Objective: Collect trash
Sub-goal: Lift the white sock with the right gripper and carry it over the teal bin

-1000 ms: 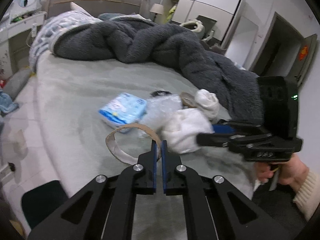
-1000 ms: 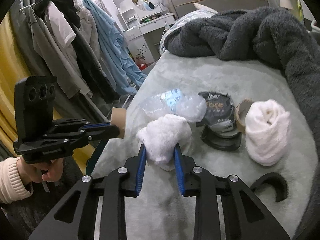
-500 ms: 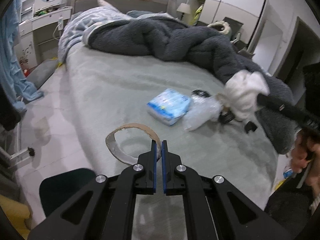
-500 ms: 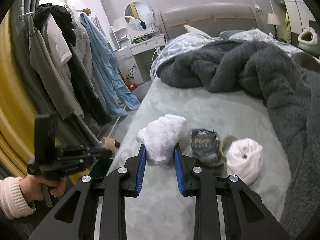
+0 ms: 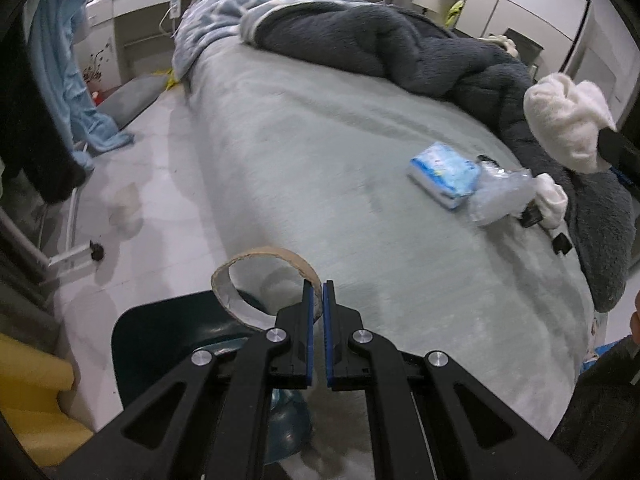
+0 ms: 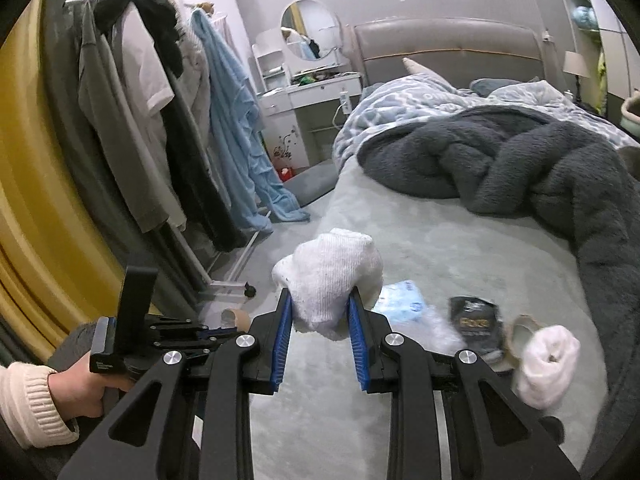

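Left gripper (image 5: 317, 292): pads pressed together on the wall of a cardboard ring (image 5: 264, 276); the thin edge grip lets the hoop hang free ahead of the fingers.
Cardboard ring, place: held off the bed, over the rim of a dark bin (image 5: 160, 336) on the floor beside the mattress; judged to be lined up for a drop.
Right gripper (image 6: 320, 312): pinching a white cloth wad (image 6: 332, 280) between the blue pads (image 6: 282, 332); the soft bundle bulges above them, so the squeeze looks firm.
White cloth wad, place: lifted clear above the bed (image 6: 440, 248), carried toward the bin side.
Person's hand (image 6: 82, 388): wrapped round the left gripper's handle, cream cuff showing.
Left on the bed: blue tissue pack (image 5: 444, 174), touching a crumpled clear plastic wrap (image 5: 500, 196); beside these a dark foil pouch (image 6: 476, 324), a tape roll (image 6: 520, 336) and a second white cloth bundle (image 6: 548, 368), clustered near the foot end.
Dark blanket (image 6: 520, 168): heaped along the far side, apart from the litter.
Clothes rack (image 6: 160, 120): beside the bed, not involved.
Progress, judged: two pieces in hand, none seen inside the bin yet; several still to gather.
Risk, judged: the ring is held by one thin edge and could swing or slip.
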Demonstrator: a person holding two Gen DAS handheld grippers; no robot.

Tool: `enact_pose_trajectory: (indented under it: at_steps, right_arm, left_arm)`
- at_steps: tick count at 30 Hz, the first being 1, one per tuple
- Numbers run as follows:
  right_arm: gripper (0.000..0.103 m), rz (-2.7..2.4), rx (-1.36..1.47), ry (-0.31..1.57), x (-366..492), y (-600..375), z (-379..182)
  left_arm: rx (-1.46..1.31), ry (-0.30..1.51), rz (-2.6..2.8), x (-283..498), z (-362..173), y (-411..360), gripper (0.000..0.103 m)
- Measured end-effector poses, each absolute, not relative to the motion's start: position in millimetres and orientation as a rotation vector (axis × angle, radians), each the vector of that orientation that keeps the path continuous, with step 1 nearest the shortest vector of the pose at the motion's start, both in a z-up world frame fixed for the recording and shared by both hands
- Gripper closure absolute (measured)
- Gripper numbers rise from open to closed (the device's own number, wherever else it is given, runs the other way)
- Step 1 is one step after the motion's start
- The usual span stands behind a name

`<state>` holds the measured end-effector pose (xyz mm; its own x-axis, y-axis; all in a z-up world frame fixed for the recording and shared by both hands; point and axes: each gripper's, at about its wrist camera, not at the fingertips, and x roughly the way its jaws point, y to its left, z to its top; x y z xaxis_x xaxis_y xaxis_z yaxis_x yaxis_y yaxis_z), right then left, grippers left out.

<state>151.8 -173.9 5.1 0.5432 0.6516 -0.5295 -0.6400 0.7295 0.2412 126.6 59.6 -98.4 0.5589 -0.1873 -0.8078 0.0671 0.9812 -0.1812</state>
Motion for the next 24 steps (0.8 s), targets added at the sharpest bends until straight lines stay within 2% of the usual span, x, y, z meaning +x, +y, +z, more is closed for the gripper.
enact_pose_trajectory:
  at_steps: [13,24]
  right_arm:
    - [0.076,0.836,-0.034,0.702,151,-102,2]
    - [0.076,0.889,-0.085,0.832,154,-43,-29]
  left_arm:
    - [-0.220,1.065,-0.070,118,-123,113,0.098]
    - [-0.275,1.188,-0.014,111,-148,152,0.098]
